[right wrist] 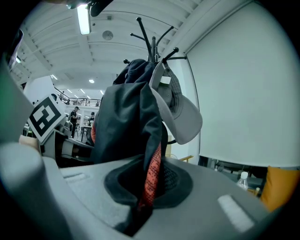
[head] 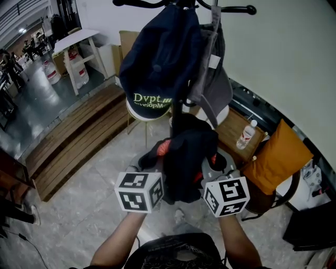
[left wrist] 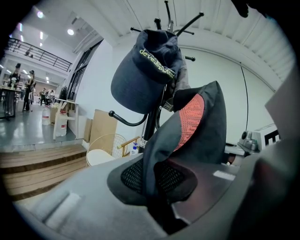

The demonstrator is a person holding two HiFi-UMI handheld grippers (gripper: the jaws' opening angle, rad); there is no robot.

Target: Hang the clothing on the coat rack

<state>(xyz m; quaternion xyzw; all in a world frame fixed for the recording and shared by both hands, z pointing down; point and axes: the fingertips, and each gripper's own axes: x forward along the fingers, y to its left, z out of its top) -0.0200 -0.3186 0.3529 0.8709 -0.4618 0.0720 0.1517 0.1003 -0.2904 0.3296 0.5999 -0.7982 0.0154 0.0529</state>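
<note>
Left gripper and right gripper both clenched on garment; rack hooks at 12 o'clock, both equally near.

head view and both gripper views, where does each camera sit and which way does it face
Left gripper view: rides the left hand-held gripper, looks up along its jaws, shut on the dark garment, toward the coat rack.
Right gripper view: rides the right hand-held gripper, likewise clamped, facing the rack.
Head view: on the person's head, looks steeply down; forearms and both hand-held grippers show.
Shared: all see garment and rack.
</note>
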